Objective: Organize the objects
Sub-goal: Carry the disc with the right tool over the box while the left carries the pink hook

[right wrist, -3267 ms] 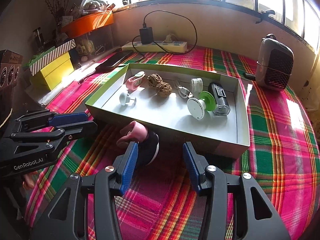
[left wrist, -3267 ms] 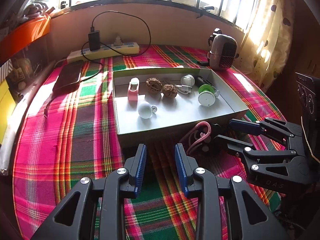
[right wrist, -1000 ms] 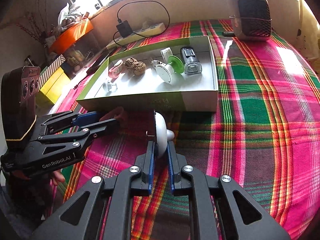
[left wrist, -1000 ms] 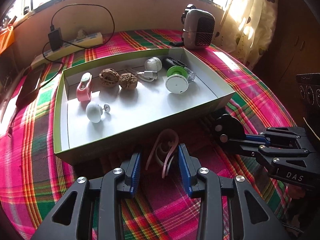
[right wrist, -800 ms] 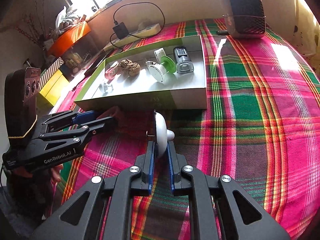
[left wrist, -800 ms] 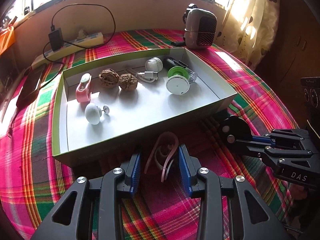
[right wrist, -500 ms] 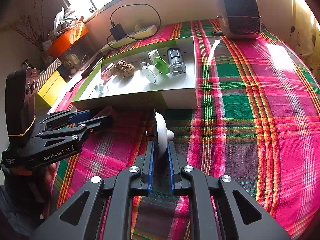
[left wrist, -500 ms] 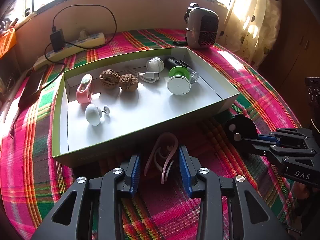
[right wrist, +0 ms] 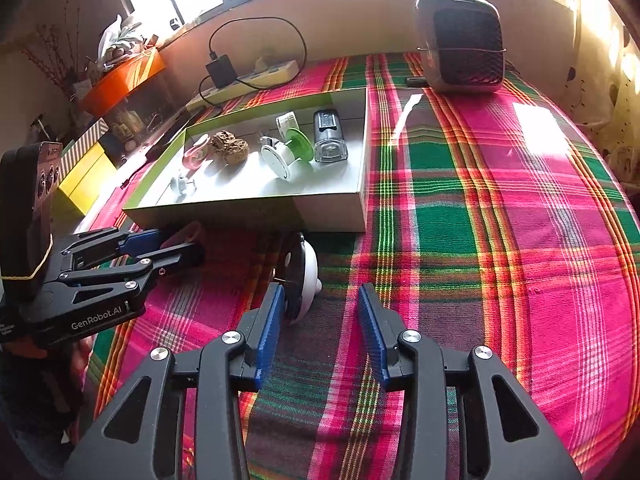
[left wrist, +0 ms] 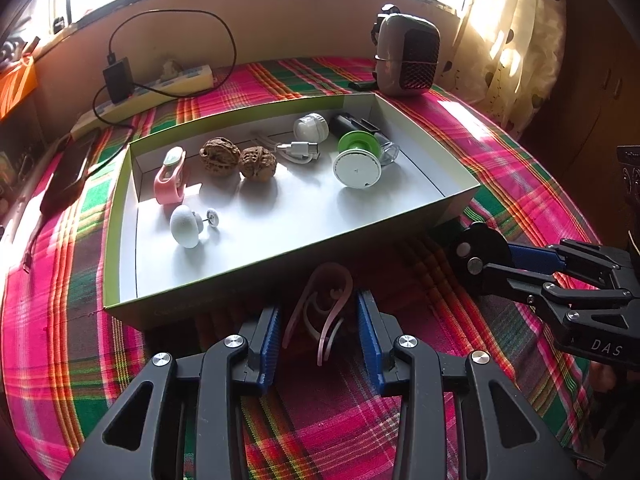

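A shallow white box with a green rim (left wrist: 120, 184) (right wrist: 332, 212) holds a pink clip, two walnuts (left wrist: 240, 158), a white knob, a cable, a green-and-white spool (left wrist: 356, 160) and a dark case. A pink ear-hook piece (left wrist: 324, 304) lies on the plaid cloth in front of the box, between the fingers of my open left gripper (left wrist: 318, 330). My right gripper (right wrist: 320, 322) is open; a black-and-white disc (right wrist: 302, 280) stands on edge by its left finger. The disc also shows in the left wrist view (left wrist: 480, 246).
A small heater (left wrist: 408, 56) (right wrist: 460, 48) stands behind the box at the right. A power strip with a charger and cable (left wrist: 152, 88) lies at the back wall. A dark phone (left wrist: 66, 172) lies at the left. Yellow and orange boxes (right wrist: 84, 176) stand beyond the table's left edge.
My right gripper has opened and let go of the black-and-white disc, which now stands on the cloth beside its left finger. My left gripper stays open around the pink ear-hook piece.
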A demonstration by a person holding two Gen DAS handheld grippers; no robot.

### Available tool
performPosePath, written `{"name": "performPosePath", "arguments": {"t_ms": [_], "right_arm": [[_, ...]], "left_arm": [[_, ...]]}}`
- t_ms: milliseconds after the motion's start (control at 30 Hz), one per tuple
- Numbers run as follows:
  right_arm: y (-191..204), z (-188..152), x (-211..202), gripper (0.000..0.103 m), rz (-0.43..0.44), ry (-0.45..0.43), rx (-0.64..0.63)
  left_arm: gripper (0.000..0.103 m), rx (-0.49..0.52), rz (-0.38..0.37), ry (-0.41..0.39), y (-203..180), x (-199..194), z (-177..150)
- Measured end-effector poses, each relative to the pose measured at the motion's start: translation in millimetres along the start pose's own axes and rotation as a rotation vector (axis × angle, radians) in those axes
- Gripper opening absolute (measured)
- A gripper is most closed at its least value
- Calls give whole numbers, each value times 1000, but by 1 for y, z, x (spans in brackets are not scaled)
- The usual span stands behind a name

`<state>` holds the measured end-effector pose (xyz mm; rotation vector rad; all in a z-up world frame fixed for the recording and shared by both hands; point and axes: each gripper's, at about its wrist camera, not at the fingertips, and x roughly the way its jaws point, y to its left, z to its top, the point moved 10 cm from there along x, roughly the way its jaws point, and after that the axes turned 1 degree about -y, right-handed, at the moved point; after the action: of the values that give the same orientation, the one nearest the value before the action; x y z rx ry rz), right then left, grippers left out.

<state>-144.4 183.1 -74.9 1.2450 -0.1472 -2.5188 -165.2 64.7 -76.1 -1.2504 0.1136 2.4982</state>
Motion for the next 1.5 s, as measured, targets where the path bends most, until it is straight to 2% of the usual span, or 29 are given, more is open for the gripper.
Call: {"name": "performPosePath", "arguments": {"t_ms": [433, 600, 833, 1033, 1167, 1200, 1267, 1500], "right_arm": [[20, -2, 8, 40, -49, 6, -138], [20, 5, 14, 40, -65, -2, -132], [21, 11, 21, 40, -136, -3, -188], [19, 12, 21, 40, -141, -7, -175], [18, 12, 20, 40, -140, -8, -172], [18, 12, 20, 39, -140, -8, -171], [17, 12, 20, 30, -144, -11, -167], [15, 13, 19, 29, -146, -13, -156]], "left_arm": [[33, -1, -2, -1, -2, -1, -1], [33, -3, -3, -3, -3, -1, -2], [33, -4, -3, -3, -3, -1, -2], [33, 2, 3, -3, -3, -1, -1], [28, -1, 18, -6, -1, -2, 0], [28, -3, 20, -7, 0, -2, 0], [25, -8, 19, -8, 1, -2, 1], [22, -13, 24, -12, 3, -1, 1]]}}
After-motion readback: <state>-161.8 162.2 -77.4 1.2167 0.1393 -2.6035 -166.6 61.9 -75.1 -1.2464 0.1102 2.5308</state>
